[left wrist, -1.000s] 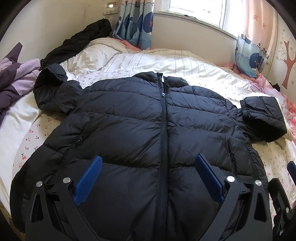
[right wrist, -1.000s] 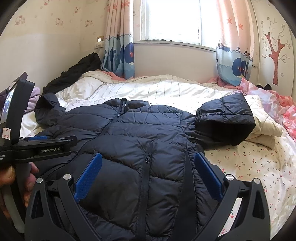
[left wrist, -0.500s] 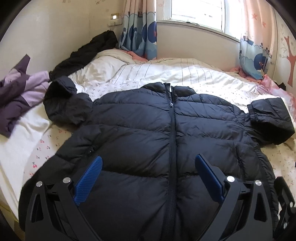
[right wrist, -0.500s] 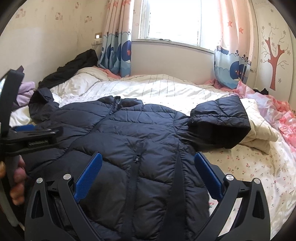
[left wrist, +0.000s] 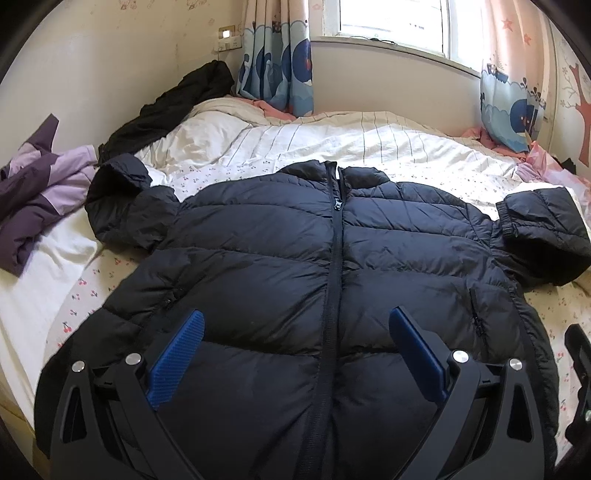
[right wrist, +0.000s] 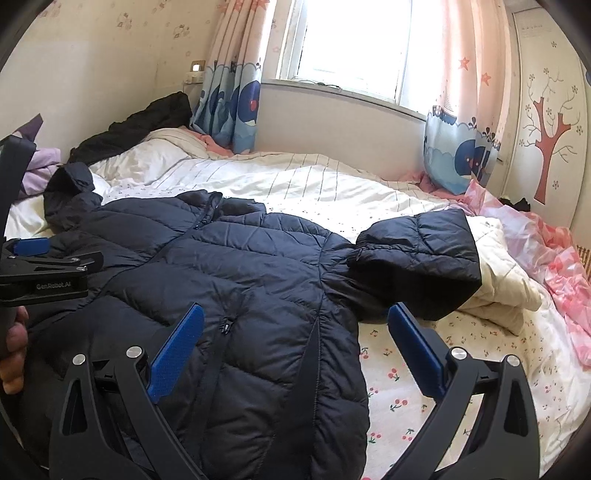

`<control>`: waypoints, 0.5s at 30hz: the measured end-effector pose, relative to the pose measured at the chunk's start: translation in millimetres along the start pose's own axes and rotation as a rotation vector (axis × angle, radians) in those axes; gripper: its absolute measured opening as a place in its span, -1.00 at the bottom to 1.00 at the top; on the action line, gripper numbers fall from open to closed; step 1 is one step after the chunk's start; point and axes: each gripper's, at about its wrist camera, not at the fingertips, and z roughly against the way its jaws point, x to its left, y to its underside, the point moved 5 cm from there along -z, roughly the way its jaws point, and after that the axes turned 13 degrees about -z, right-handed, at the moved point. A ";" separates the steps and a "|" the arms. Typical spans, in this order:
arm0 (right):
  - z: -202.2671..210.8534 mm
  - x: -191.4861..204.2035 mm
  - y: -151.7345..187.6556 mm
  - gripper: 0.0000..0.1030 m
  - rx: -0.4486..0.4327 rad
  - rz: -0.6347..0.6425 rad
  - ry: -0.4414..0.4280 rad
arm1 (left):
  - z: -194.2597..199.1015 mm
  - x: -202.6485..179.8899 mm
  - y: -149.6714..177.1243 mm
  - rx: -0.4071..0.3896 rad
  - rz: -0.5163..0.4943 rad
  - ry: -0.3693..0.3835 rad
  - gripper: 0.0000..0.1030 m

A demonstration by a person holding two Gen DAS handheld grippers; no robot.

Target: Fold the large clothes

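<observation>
two grippers, both with jaws spread wide and nothing between them. my left gripper (left wrist: 295, 347) hangs above the lower front of the jacket (left wrist: 332, 266), its blue pads either side of the zip (left wrist: 334, 240). my right gripper (right wrist: 295, 343) hangs over the jacket's right edge, one pad above the quilted front, the other above the cherry-print sheet (right wrist: 424, 369).

the jacket lies front up on the bed (left wrist: 332, 144), zipped shut, collar toward the window (left wrist: 391, 22), hem nearest me. its left sleeve (left wrist: 122, 206) is bunched up by the shoulder; its right sleeve (right wrist: 417, 258) is folded back on itself, cuff toward the body, lying partly on a cream quilt (right wrist: 502, 273).

in the right view the left gripper's body shows at the left edge, with a hand (right wrist: 13, 354) on its handle.

a purple garment (left wrist: 33, 192) sits at the bed's left edge, and a black one (left wrist: 173, 107) is heaped in the far corner. curtains (left wrist: 277, 62) hang at both sides of the window. pink bedding (right wrist: 561, 277) lies beyond the quilt.
</observation>
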 end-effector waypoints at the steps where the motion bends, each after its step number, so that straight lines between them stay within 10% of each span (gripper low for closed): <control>1: -2.0 -1.2 0.0 0.87 0.002 0.003 0.003 | -0.4 -1.0 -0.2 0.000 0.003 -0.001 0.86; 15: -19.3 -13.1 0.7 0.87 0.017 0.010 -0.003 | -8.5 -16.4 -0.1 0.020 -0.005 -0.002 0.86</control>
